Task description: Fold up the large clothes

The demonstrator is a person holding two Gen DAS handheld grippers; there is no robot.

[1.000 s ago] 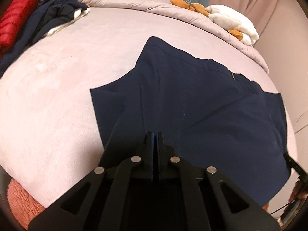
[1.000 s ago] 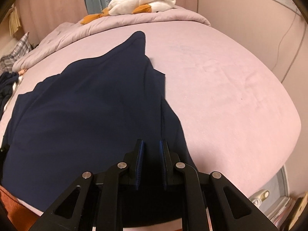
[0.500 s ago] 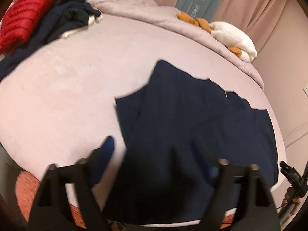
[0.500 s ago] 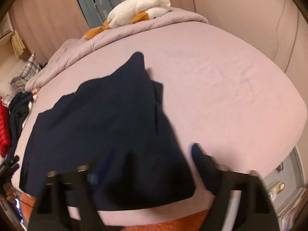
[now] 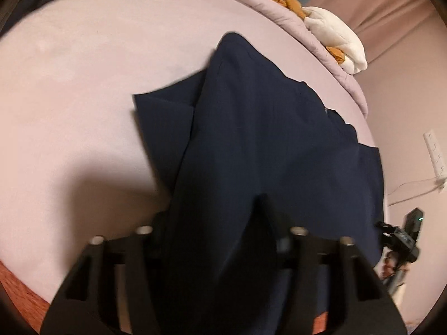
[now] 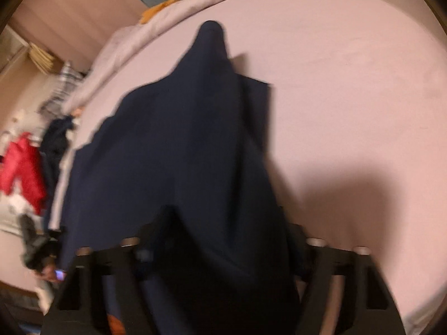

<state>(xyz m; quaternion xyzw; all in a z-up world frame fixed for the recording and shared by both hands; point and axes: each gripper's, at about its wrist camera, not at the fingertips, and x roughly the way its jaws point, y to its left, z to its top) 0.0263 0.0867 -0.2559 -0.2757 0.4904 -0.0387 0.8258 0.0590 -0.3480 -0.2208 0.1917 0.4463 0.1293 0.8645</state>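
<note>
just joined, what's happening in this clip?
A person with a handheld claw in each hand is folding navy trousers spread on a pink bed. The left claw and right claw both have their fingers spread, with the near edge of the cloth lying between them. The frames are too blurred to tell whether either has bitten. A white plush lies at the far side, and a red jacket off to the left.

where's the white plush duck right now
The white plush duck lies at the far end of the bed on the bunched lilac duvet, upper right in the left wrist view and top centre in the right, beyond the navy garment.
</note>
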